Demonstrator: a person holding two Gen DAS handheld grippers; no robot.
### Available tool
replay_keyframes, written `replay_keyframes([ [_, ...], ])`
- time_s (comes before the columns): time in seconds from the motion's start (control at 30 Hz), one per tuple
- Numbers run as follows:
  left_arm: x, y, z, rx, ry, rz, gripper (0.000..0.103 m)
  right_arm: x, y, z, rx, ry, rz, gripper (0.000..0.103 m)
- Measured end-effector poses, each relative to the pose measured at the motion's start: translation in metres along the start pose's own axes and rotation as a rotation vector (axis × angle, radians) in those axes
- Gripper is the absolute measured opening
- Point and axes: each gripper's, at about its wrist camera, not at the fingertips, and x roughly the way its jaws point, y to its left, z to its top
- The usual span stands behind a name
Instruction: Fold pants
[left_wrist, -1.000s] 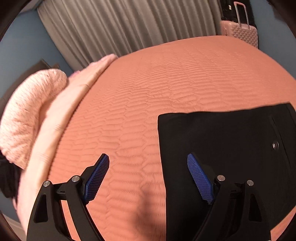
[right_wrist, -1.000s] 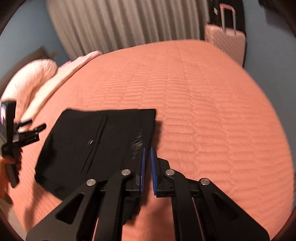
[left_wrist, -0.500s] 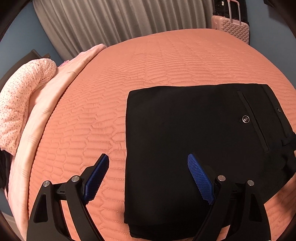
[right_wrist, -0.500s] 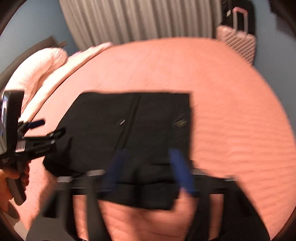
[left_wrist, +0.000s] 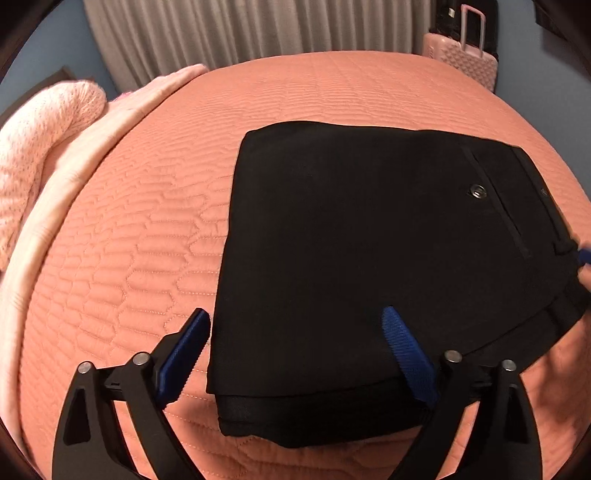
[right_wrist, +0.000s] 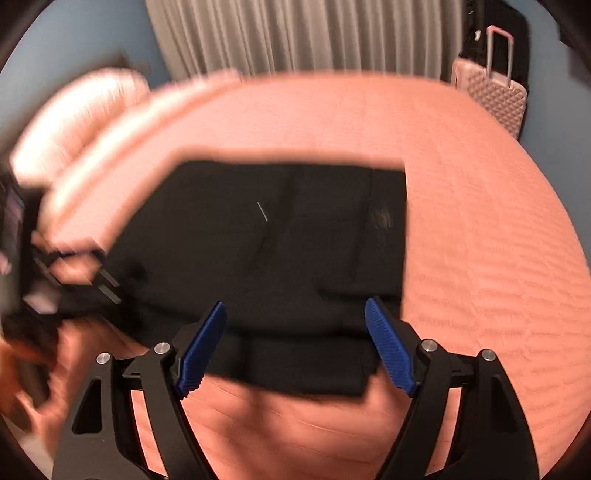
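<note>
Black folded pants (left_wrist: 369, 251) lie flat on the orange quilted bedspread (left_wrist: 140, 258), pocket button facing up. My left gripper (left_wrist: 295, 317) hovers over their near left corner. Its jaws are wide and still opening; the left pad is over the bedspread, the right pad over the cloth, and neither presses. In the blurred right wrist view, my right gripper (right_wrist: 295, 306) straddles the near edge of the pants (right_wrist: 277, 236). Its jaws stand apart and are closing slightly, with cloth between them but not pinched. The left gripper (right_wrist: 74, 273) shows blurred at the left there.
Pink pillows and a folded pink blanket (left_wrist: 48, 155) lie along the bed's left side. A grey curtain (left_wrist: 258, 29) hangs behind the bed. A pink suitcase (left_wrist: 461, 59) stands at the far right. A person's hand (right_wrist: 14, 354) shows at the left edge.
The right gripper has gone from shut to open. Both grippers have come down and closer to the pants, which now fill more of each view.
</note>
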Motion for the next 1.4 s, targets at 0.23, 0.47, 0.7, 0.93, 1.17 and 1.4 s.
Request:
replay_keyframes([
  [0.23,-0.024,0.035,0.006,-0.081,-0.022,-0.021,0.095,-0.035,-0.033,-0.004,0.092,-0.063,0.028,0.074],
  [0.47,-0.029,0.043,-0.012,-0.090,-0.002,-0.019,0.095,-0.054,-0.066,-0.010,0.191,-0.045,-0.033,0.074],
  [0.7,-0.013,-0.014,0.027,0.075,-0.032,0.028,0.095,-0.017,0.009,0.066,0.069,-0.090,0.149,0.063],
  [0.93,0.033,-0.005,0.036,0.005,0.042,0.010,0.098,0.077,0.025,0.147,0.021,0.038,0.123,0.042],
  [1.17,0.011,0.030,0.024,-0.024,0.012,0.002,0.097,0.037,-0.084,0.104,0.285,0.004,0.042,0.033],
  [1.4,0.012,0.064,-0.009,-0.118,0.108,-0.154,0.097,-0.002,-0.075,0.014,0.308,0.067,0.176,0.035],
])
